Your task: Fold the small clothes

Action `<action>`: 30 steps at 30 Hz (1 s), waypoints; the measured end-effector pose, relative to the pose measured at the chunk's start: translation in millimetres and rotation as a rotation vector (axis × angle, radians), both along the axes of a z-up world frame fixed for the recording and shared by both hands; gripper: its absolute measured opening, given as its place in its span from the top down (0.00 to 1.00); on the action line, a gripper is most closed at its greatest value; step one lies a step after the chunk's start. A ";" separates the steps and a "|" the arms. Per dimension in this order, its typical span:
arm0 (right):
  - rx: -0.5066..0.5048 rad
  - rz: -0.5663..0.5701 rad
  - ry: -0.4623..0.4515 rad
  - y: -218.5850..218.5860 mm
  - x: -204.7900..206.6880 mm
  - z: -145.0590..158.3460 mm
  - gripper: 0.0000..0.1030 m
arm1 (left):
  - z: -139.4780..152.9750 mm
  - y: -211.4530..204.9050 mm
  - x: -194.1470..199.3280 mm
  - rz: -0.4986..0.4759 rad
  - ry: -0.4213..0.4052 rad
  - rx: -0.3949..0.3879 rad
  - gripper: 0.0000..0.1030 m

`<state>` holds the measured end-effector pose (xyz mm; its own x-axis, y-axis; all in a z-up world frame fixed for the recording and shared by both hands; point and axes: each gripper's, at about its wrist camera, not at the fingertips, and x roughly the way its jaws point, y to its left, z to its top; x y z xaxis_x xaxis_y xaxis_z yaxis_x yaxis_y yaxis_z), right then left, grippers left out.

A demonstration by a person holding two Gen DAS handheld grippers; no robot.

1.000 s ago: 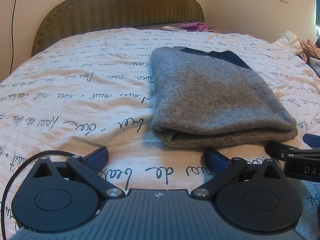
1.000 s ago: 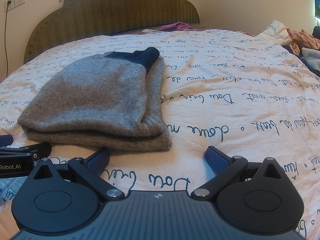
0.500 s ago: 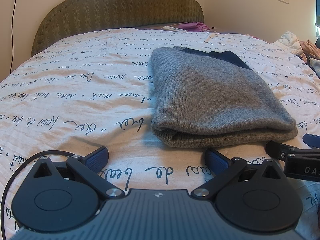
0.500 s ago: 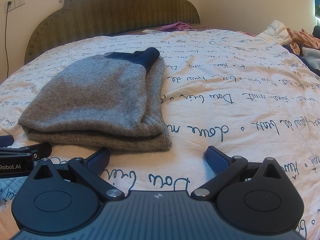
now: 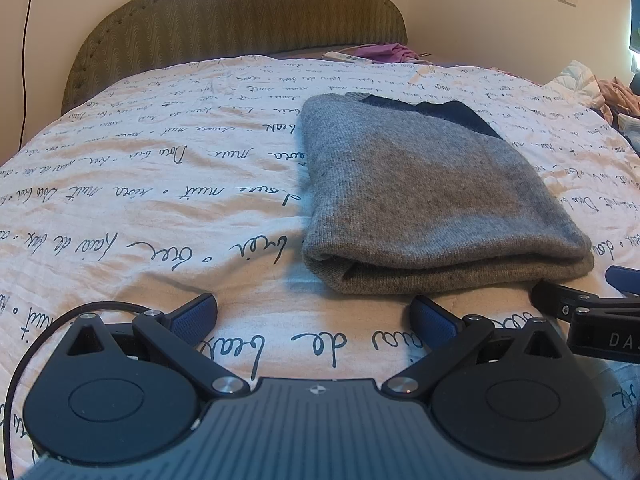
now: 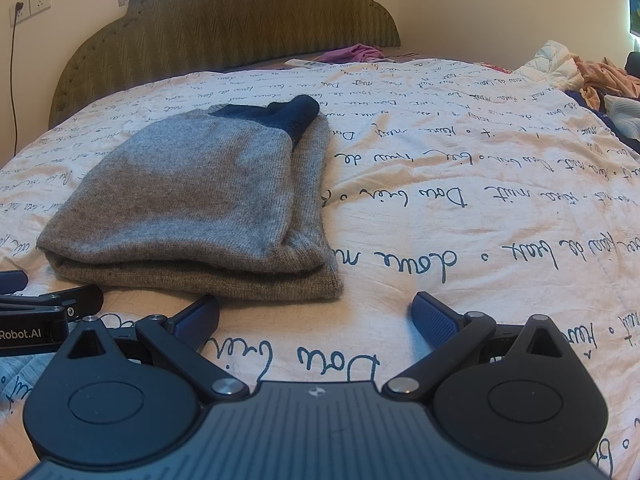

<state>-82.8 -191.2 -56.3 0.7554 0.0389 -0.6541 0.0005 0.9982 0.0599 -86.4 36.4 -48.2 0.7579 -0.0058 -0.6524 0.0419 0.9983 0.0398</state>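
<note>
A grey knit sweater point(image 5: 424, 196) with a dark blue part at its far end lies folded into a thick rectangle on the bed. It also shows in the right wrist view point(image 6: 200, 200). My left gripper point(image 5: 314, 314) is open and empty, just in front of the sweater's near left corner. My right gripper point(image 6: 316, 314) is open and empty, in front of the sweater's near right corner. Each gripper's finger shows at the edge of the other's view.
The bed has a white sheet with black script point(image 5: 160, 200) and a green padded headboard point(image 5: 240, 16). A purple cloth point(image 5: 384, 50) lies by the headboard. A pile of clothes point(image 6: 592, 76) lies at the far right.
</note>
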 end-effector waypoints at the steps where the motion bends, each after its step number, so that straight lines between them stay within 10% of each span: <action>1: -0.004 0.002 0.002 0.2 -0.3 0.6 0.00 | 0.7 -0.5 -0.2 -0.002 0.003 0.001 0.00; 30: 0.024 0.072 0.002 5.7 -33.0 46.8 0.00 | 52.5 -1.3 -37.4 -0.040 -0.009 -0.041 0.00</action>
